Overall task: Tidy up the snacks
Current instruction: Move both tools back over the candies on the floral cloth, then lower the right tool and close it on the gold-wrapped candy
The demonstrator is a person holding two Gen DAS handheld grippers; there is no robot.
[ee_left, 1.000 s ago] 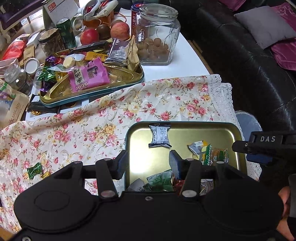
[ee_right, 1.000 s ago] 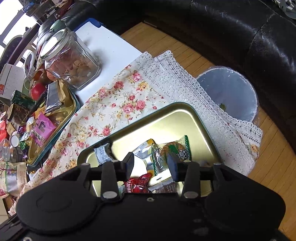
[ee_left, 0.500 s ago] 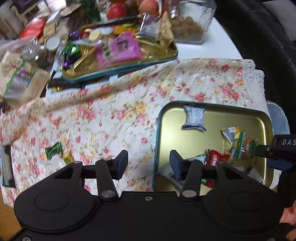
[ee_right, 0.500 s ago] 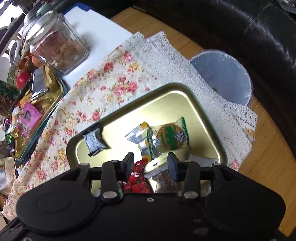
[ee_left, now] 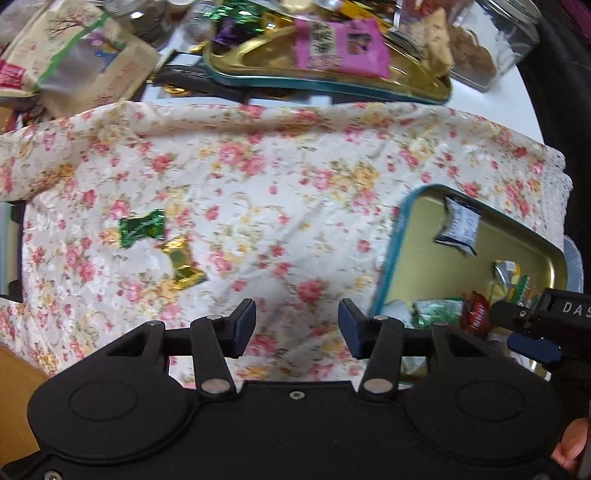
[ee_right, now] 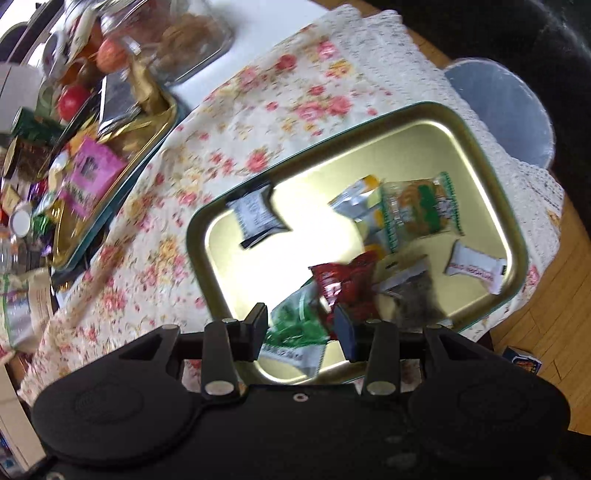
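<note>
A gold tin tray (ee_right: pixel 491 177) with a teal rim sits on the floral cloth and holds several wrapped snacks, among them a red packet (ee_right: pixel 343 280) and a green-white packet (ee_right: pixel 299 328). It also shows at the right of the left wrist view (ee_left: pixel 410 236). A green candy (ee_left: pixel 142 228) and a gold candy (ee_left: pixel 183 264) lie loose on the cloth, ahead and left of my left gripper (ee_left: pixel 297 328), which is open and empty above the cloth. My right gripper (ee_right: pixel 299 325) is open and empty over the tray's near edge; its tip shows in the left wrist view (ee_left: pixel 532 325).
A second gold tray (ee_left: pixel 332 81) piled with snacks, including a pink packet (ee_left: pixel 340 48), stands at the back. A glass jar (ee_right: pixel 192 33), apples, bags and tins crowd the far table. A grey bin (ee_right: pixel 506 110) and wooden floor lie right of the table.
My left gripper has swung left, off the tray and over the cloth, bringing the two loose candies closer. My right gripper has drawn back a little over the tray.
</note>
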